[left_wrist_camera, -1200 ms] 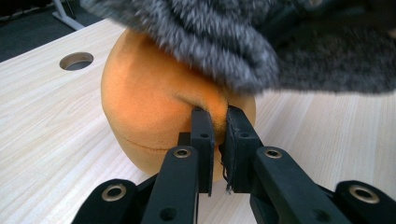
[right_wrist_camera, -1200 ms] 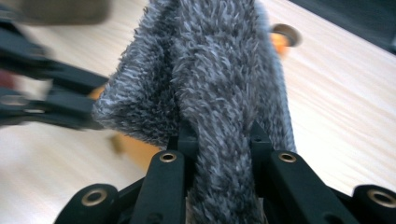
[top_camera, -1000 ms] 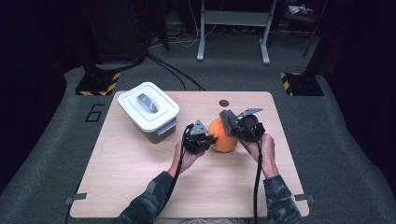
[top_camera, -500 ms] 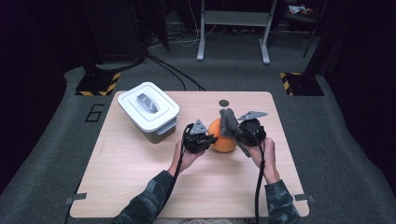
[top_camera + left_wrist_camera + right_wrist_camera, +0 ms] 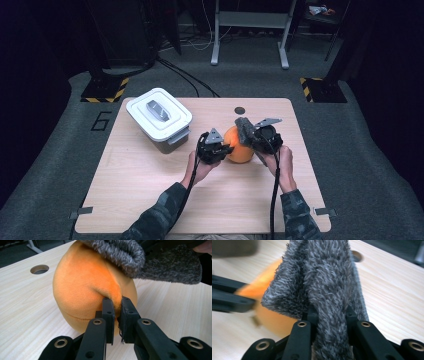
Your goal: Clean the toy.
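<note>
Table (image 5: 150, 200): L gripper (image 5: 115, 305) pinches orange plush (image 5: 85, 290), R gripper (image 5: 329, 312) clamps grey fur (image 5: 324, 277); tub (image 5: 159, 119) nearby.

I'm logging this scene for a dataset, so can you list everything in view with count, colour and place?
Plush ball: one, orange, table centre, a fold pinched by the left gripper.
Fuzzy cloth: one, grey, draped on the ball's top, clamped by the right gripper.
Lidded box: one, white, grey handle, table's far left.
Table: one, light wood, round hole at far edge.
Frame legs: grey, floor beyond table.
Striped bases: two, black and yellow, floor beyond the corners.
Left gripper: black, shut.
Right gripper: black, shut.
Sleeves: two, camouflage, bottom edge.
</note>
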### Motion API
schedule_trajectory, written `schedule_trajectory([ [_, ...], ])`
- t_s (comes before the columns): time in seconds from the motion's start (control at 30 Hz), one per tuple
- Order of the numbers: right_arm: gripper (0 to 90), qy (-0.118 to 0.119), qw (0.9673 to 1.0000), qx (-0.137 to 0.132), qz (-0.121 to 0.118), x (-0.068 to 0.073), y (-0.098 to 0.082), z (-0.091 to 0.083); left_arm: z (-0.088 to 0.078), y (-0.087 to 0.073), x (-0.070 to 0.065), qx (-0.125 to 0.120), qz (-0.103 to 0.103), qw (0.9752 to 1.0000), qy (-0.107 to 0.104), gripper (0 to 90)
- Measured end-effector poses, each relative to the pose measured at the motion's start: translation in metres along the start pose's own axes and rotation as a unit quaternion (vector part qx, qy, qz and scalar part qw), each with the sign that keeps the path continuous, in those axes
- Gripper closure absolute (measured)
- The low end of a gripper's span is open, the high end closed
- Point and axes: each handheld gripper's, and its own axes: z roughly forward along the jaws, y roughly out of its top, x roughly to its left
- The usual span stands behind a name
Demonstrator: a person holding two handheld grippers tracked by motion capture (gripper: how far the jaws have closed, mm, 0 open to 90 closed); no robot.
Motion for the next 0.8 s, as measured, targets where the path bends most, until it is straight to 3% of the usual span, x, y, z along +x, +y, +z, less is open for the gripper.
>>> schedule_trajectory([
  [0.47,74.7,-0.011,0.9992,0.005,0.037,-0.024,-0.017,0.009,0.000,0.002,0.008,0.004,-0.008,0.9998,0.017,83.0],
  [0.63,74.7,-0.008,0.9992,-0.001,0.039,-0.028,-0.021,-0.001,0.000,0.002,0.012,0.005,-0.013,0.9997,0.019,83.1],
  [0.7,74.7,-0.006,0.9991,-0.004,0.041,-0.026,-0.024,-0.009,0.000,0.002,0.014,0.002,-0.030,0.9994,0.019,83.0],
  [0.8,74.7,-0.004,0.9991,-0.007,0.042,-0.025,-0.029,-0.017,0.001,0.003,0.015,0.007,-0.027,0.9994,0.023,83.1],
])
